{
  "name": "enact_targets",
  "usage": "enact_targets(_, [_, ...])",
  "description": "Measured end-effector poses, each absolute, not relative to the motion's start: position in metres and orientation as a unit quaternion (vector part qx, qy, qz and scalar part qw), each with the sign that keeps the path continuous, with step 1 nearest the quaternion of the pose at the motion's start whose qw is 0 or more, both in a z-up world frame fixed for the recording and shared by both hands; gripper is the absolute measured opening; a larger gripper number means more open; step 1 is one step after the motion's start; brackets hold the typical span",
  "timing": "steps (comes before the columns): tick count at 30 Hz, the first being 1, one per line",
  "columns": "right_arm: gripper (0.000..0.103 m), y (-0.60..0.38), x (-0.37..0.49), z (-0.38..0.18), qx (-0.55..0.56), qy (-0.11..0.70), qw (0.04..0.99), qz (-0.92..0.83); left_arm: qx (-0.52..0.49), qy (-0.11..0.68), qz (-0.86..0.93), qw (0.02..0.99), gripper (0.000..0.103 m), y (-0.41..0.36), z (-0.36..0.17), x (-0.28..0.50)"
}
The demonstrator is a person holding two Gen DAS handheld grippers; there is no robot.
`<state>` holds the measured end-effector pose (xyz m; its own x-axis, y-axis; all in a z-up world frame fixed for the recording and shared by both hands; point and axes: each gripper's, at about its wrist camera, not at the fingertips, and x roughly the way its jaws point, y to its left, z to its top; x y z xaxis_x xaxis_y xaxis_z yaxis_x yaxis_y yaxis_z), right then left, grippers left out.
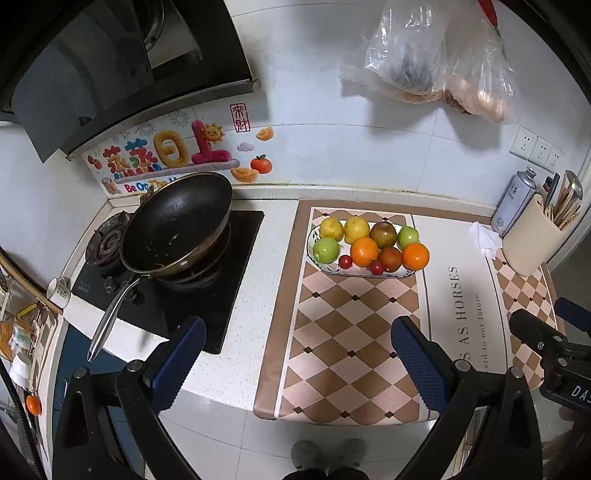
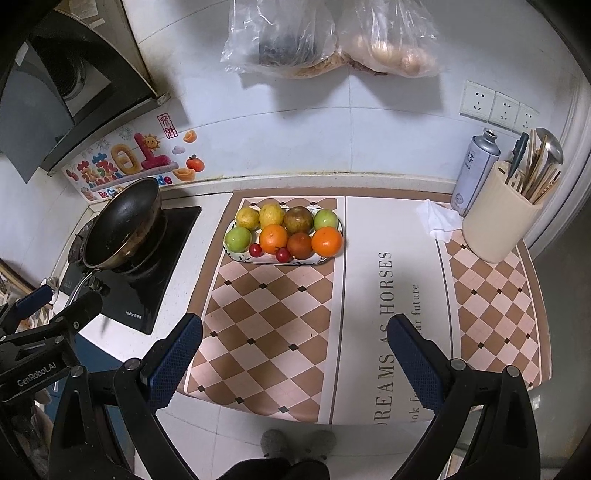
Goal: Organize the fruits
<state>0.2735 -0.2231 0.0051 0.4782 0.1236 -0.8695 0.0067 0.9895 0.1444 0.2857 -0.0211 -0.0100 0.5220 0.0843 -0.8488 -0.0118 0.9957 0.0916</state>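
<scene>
A patterned oval plate (image 1: 314, 236) (image 2: 229, 253) sits at the back of the checkered mat and holds several fruits: two yellow lemons (image 1: 343, 229) (image 2: 258, 217), green apples (image 1: 326, 250) (image 2: 238, 239), oranges (image 1: 416, 256) (image 2: 327, 242), brownish fruits (image 1: 383, 234) (image 2: 298, 219) and two small red fruits (image 1: 345, 261) (image 2: 255, 250). My left gripper (image 1: 299, 354) is open and empty, held above the counter's front edge. My right gripper (image 2: 295, 350) is open and empty, above the mat's front. Both are well short of the plate.
A black wok (image 1: 177, 229) (image 2: 122, 225) sits on the stove at the left. A cream utensil holder (image 1: 528, 240) (image 2: 498, 221), a spray can (image 2: 472, 173) and a crumpled tissue (image 2: 437, 219) stand at the back right. Plastic bags (image 2: 325, 33) hang on the wall.
</scene>
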Motion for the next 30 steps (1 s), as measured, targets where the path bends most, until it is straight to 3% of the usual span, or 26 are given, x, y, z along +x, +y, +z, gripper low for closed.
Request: enact_targets(30, [0.102, -0.2255, 0.2772, 0.0111, 0.063, 0.507, 0.859, 0.031, 0.033, 0.485, 0.019, 0.874, 0.103, -0.0257, -0.0044, 0.2855])
